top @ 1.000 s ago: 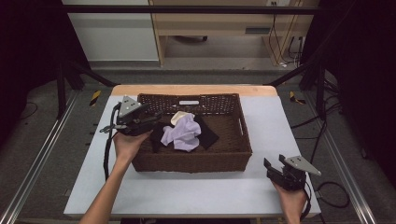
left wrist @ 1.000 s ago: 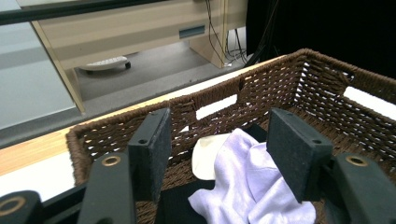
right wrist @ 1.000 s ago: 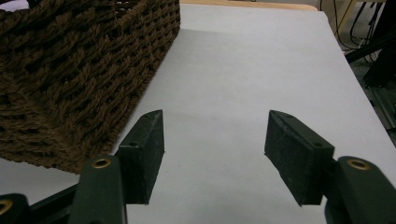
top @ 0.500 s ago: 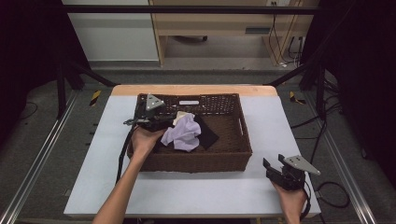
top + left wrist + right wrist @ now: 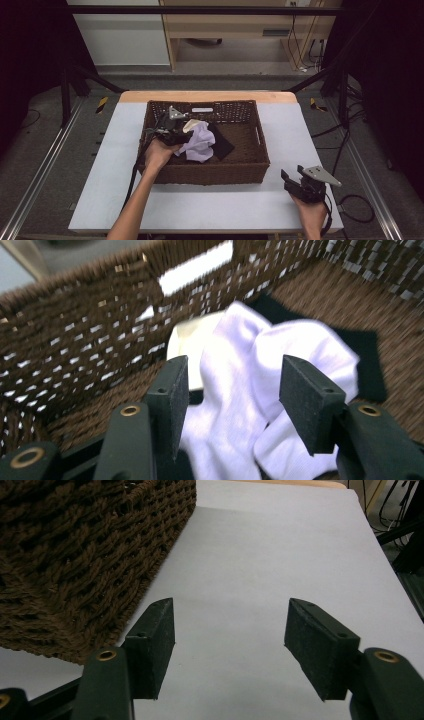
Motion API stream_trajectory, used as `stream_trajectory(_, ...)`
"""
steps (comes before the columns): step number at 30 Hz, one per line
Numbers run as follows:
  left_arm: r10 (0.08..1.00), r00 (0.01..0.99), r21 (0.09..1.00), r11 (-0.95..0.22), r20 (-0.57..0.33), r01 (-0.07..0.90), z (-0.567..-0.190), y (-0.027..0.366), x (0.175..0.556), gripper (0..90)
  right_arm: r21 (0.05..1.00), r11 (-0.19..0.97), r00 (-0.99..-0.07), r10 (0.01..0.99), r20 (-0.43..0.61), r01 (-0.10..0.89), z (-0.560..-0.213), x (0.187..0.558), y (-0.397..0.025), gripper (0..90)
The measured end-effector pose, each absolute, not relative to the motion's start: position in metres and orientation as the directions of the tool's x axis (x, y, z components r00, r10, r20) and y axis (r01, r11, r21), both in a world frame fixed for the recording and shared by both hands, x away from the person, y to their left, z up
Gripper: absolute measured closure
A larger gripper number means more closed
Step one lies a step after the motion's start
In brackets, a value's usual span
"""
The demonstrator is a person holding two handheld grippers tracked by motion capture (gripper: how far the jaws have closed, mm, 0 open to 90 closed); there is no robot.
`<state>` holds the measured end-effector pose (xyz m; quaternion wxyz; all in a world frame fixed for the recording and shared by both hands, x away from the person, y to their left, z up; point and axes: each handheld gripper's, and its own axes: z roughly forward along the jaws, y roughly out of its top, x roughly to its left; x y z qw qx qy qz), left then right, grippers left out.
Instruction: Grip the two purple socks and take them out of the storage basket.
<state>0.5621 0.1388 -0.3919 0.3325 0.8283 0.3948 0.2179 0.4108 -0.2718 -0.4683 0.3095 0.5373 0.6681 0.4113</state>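
High view: brown wicker basket (image 5: 252, 165) sits mid-table on the pale tabletop (image 5: 210, 205), long side toward the person. Left gripper (image 5: 172, 131) is inside the basket at its left end, low over the contents, the hand (image 5: 159, 154) resting on the near-left rim, cable trailing down over the basket wall. Lavender-white cloth (image 5: 200, 144) lies crumpled in the left half of the basket, just beside that gripper; a cream piece (image 5: 192, 124) peeks out behind it toward the far wall, and a black cloth (image 5: 222, 142) lies flat to its right, partly under it. Left gripper view: jaws stand wide apart, holding nothing, the pale cloth (image 5: 250, 390) lying between and beyond them; whether the pads touch the fabric I cannot tell. Cream piece (image 5: 192, 347) is against the woven wall; black cloth (image 5: 367, 360) is at the far side. Right gripper (image 5: 299, 181) rests on the table off the basket's near-right corner, well apart from the cloths. Right gripper view: jaws spread wide over bare tabletop (image 5: 280, 560), empty, basket corner (image 5: 80, 570) close at left.
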Motion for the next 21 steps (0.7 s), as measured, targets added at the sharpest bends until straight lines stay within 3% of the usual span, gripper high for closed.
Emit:
stream_trajectory(10, 0.793, 0.595, 0.572, -0.551, 0.133, 0.607, -0.408, 0.128, 0.571, 45.1, 0.878, 0.081, -0.228, 0.973, 0.032, 0.471, -0.47, 0.411, -0.274, 36.8)
stream_trajectory(21, 0.796, 0.595, 0.478, -0.566, 0.107, 0.671, -0.417, 0.129, 0.579, 57.9, 0.877, 0.086, -0.236, 0.971, 0.032, 0.473, -0.471, 0.411, -0.273, 36.8)
